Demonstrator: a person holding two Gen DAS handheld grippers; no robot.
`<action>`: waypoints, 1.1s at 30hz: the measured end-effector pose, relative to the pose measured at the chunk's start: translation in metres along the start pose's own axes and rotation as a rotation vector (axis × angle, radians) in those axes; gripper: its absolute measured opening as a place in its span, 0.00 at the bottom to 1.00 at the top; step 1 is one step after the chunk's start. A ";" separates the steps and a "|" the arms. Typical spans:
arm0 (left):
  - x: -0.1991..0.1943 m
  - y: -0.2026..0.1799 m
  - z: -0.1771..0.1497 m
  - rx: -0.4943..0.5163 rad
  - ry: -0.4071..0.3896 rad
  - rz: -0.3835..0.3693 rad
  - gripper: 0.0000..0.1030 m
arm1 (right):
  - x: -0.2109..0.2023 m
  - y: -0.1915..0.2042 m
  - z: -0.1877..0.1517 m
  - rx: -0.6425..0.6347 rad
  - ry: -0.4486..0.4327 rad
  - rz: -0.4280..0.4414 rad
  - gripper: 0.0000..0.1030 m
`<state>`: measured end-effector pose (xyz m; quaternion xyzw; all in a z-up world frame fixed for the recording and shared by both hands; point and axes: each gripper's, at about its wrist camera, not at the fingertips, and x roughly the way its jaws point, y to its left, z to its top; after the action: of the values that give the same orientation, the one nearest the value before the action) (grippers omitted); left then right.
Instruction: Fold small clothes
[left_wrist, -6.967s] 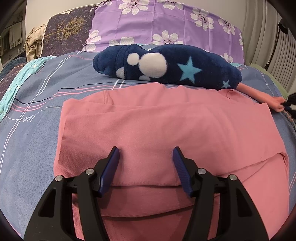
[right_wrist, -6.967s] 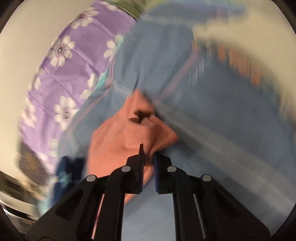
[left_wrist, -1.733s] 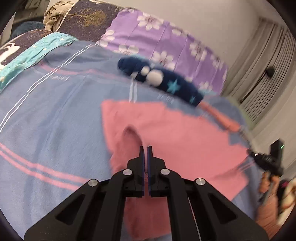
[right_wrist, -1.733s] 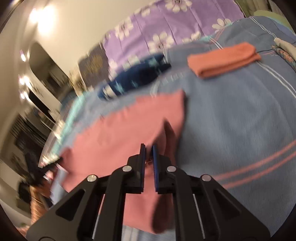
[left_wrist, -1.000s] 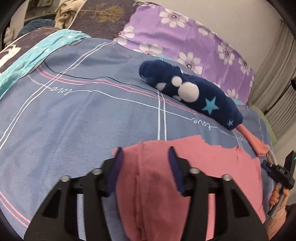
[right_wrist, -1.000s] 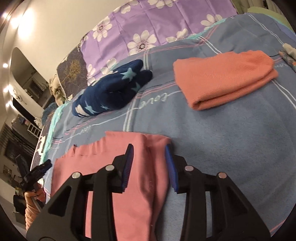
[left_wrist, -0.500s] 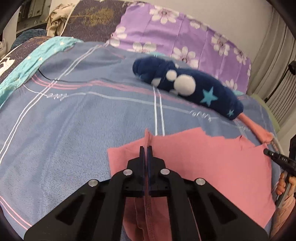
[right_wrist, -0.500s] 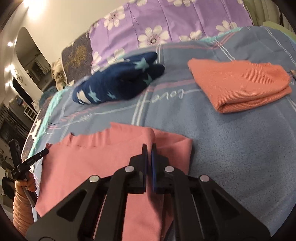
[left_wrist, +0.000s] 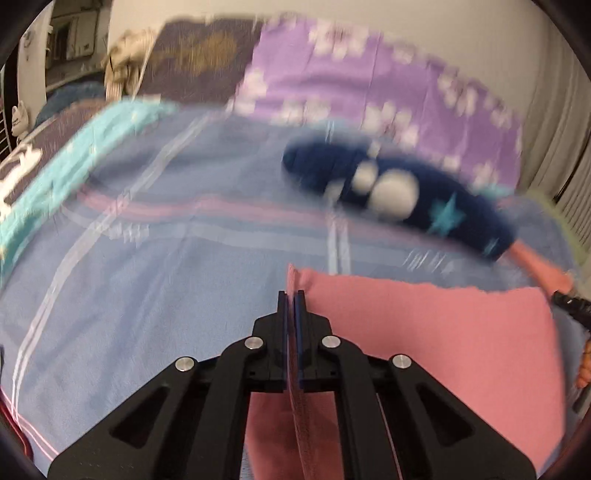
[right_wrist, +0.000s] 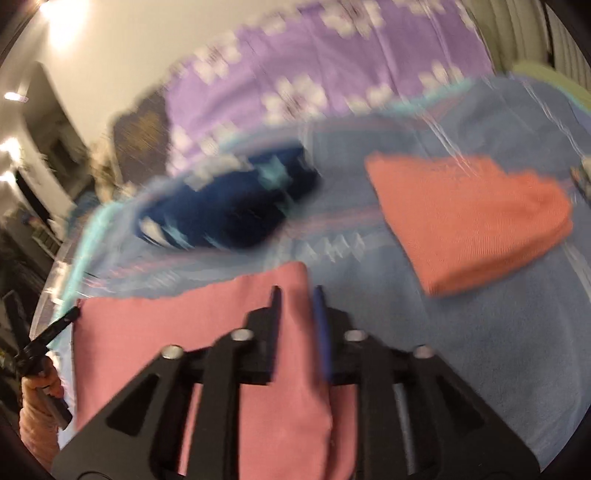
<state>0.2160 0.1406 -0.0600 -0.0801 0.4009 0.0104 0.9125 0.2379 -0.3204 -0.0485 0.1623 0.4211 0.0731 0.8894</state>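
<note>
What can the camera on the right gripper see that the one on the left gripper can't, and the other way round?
Only the right view shows the folded orange knit cloth and the right gripper, its jaws opening astride the pink fabric's edge. Only the left view shows the left gripper shut on that fabric. Both show the flat pink garment and the navy star-patterned fleece.

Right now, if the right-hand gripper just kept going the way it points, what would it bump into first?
Probably the blue bedspread just past the pink cloth its opening jaws straddle; the right gripper tilts downward. Depth is blurry.
</note>
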 end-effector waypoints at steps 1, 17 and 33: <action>0.005 0.001 -0.006 0.014 0.020 0.010 0.03 | 0.002 -0.006 -0.008 0.016 0.011 0.025 0.23; -0.104 -0.211 -0.095 0.398 0.052 -0.348 0.39 | -0.037 -0.058 -0.055 -0.053 0.069 0.061 0.15; -0.112 -0.365 -0.188 0.622 0.181 -0.283 0.54 | -0.035 -0.081 -0.064 -0.010 0.037 0.226 0.16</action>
<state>0.0337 -0.2434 -0.0526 0.1463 0.4489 -0.2461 0.8464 0.1656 -0.3916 -0.0892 0.2028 0.4160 0.1780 0.8684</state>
